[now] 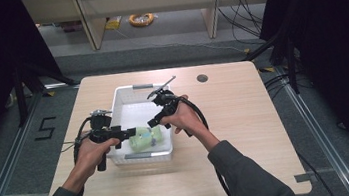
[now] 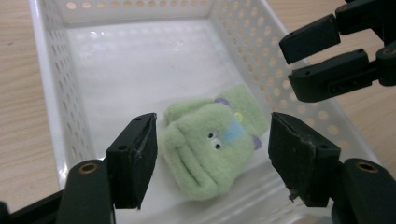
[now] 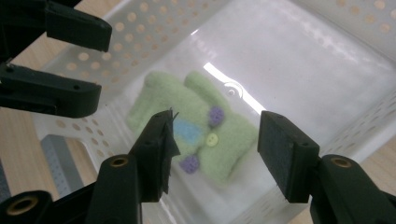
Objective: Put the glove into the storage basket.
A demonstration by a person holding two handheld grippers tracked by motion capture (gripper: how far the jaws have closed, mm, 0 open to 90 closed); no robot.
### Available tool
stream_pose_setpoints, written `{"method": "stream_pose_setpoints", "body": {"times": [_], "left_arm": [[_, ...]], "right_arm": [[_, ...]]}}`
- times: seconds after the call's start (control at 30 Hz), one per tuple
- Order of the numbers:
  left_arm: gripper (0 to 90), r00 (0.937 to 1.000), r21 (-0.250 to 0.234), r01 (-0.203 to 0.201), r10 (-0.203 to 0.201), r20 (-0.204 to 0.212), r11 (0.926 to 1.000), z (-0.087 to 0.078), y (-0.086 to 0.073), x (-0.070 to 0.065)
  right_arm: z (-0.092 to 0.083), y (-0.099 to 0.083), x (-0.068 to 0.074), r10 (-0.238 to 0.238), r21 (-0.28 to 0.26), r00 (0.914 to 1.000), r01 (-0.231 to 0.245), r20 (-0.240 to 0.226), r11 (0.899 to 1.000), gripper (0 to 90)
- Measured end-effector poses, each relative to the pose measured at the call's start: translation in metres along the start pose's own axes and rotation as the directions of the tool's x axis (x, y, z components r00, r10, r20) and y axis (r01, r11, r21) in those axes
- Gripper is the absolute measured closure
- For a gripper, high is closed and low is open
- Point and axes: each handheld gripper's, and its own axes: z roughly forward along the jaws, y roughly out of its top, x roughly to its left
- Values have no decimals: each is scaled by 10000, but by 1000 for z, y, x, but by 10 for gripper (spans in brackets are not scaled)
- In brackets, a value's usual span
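We hold both tongs over the near end of the white perforated basket (image 1: 127,96) on the desk (image 1: 236,120). Left tongs (image 2: 212,154) are spread wide, pinching nothing; right tongs (image 3: 215,154) likewise. Beneath them the green plush toy (image 2: 210,142) lies on the basket floor, near its front wall.

Green plush toy (image 2: 208,144) with small eyes, blue patch, yellow button and purple dots, lying flat at the near end of a white perforated basket (image 2: 56,100).
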Motion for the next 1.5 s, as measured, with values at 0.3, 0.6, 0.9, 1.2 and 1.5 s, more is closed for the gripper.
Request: {"method": "stream_pose_setpoints", "body": {"times": [0.3,0.6,0.9,1.2,1.5], "left_arm": [[284,9984,-361,130,-110,551,9993,-10,-5,-16],[259,9949,-598,-226,284,971,9980,-17,-11,-39],[242,9867,-832,-668,782,1427,9943,-21,-24,-62],[189,9726,-869,-1328,1467,1806,9873,-19,-42,-85],[160,9565,-1083,-1799,1996,2128,9777,-20,-61,-102]], "right_arm": [[-24,-11,8,-56,-461,9999,49,-147,9989,375],[-49,-27,17,-212,-1024,9994,182,-286,9946,347],[-70,-52,18,-376,-1531,9992,349,-148,9876,336],[-89,-81,13,-648,-1959,9978,608,-141,9787,329],[-107,-113,15,-379,-2428,9993,358,-41,9694,307]]}}
